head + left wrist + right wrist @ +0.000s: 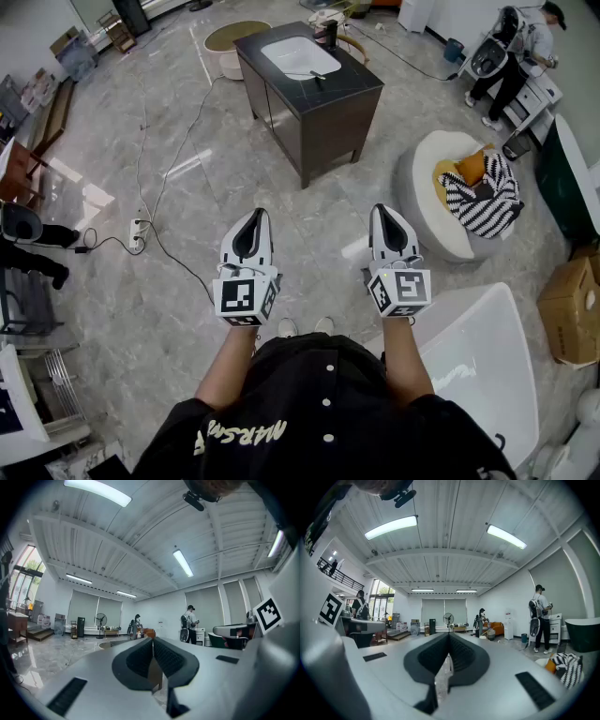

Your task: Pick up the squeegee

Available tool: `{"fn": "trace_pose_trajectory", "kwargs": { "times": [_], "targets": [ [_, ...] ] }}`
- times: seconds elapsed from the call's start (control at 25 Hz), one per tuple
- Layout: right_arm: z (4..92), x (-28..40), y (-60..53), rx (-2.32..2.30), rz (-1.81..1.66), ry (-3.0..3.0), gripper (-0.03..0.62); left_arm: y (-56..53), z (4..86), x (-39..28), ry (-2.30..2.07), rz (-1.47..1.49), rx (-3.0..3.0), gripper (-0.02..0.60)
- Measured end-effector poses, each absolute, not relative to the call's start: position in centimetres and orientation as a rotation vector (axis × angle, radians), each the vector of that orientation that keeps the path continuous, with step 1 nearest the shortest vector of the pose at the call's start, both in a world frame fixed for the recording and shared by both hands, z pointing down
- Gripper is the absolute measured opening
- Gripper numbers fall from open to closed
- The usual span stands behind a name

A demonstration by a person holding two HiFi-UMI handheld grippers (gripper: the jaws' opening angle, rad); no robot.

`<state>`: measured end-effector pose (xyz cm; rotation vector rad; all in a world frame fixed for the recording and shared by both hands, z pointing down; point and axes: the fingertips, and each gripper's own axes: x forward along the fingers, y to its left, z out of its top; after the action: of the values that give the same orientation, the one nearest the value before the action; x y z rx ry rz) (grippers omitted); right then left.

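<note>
Left gripper [257, 217] and right gripper [384, 214] are hovering level, jaws pressed together, holding nothing. Pickup isn't starting yet; the squeegee [317, 75], possibly that dark bar, is lying on the far vanity [354, 82].

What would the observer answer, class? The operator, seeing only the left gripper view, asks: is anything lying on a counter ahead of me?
Observer: Yes; the head view shows a small dark tool on the dark vanity counter, beside the white basin, possibly the squeegee.
Operator: Is the right gripper free?
Observer: The right gripper is shut and empty, by its own view.
Operator: What's at my right?
Observer: A white tub stands beside you.
</note>
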<state>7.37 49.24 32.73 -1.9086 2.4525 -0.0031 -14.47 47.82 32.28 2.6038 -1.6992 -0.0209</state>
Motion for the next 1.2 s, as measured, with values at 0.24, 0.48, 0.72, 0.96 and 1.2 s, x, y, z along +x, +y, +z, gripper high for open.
{"fn": "trace_pose_trajectory", "kwargs": {
  "times": [0.24, 0.48, 0.72, 0.96, 1.2],
  "targets": [
    [32.8, 7.6, 49.0, -1.906, -0.010, 2.457, -0.005, 47.7, 32.2, -14.1, -1.701, -0.017, 2.607, 0.018],
    [32.5, 8.5, 48.9, -1.891, 0.000, 2.438, -0.005, 47.6, 32.1, -13.3, -1.710, -0.012, 2.606, 0.018],
    [33.7, 10.2, 48.6, -1.878, -0.017, 2.467, -0.003, 47.7, 32.7, -11.7, -1.742, -0.027, 2.576, 0.018],
    [34.5, 11.4, 47.8, -1.879, -0.026, 2.473, -0.003, 46.9, 32.8, -10.1, -1.748, -0.037, 2.580, 0.018],
    [35.0, 12.4, 45.6, -1.877, -0.026, 2.480, -0.003, 44.3, 33.7, -9.4, -1.746, -0.034, 2.563, 0.018]
  ]
}}
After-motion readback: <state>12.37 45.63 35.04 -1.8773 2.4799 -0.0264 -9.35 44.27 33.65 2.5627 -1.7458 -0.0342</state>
